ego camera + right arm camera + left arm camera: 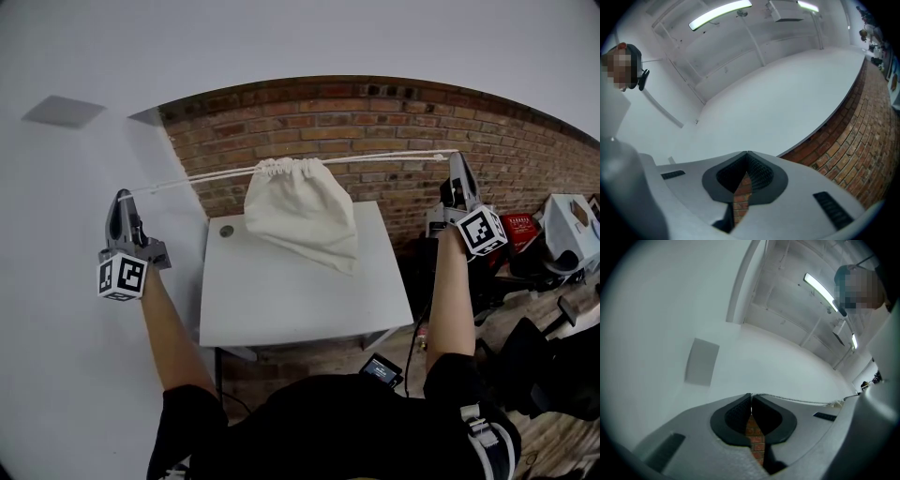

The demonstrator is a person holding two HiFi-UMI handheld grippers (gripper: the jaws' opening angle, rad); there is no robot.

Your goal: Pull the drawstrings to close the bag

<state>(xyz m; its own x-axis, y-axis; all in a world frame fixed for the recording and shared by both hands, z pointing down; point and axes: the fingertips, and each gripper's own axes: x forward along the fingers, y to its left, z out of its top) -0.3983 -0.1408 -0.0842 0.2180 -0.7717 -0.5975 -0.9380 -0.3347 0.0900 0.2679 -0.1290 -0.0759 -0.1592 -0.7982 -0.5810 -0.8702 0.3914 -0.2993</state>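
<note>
Fingers on your left gripper [751,395] are pressed together on the cord [801,401], which runs right to the bag [302,214] hanging cinched above the table [281,309] and on to your right gripper [457,159], its fingers also clamped on the cord's far end. Expect light, limp cloth and thin, slippery cord, so grip near the ends and pull level and steady. Your right gripper view shows no cord at the tips, and whether the bag's bottom touches the table is hard to tell.
</note>
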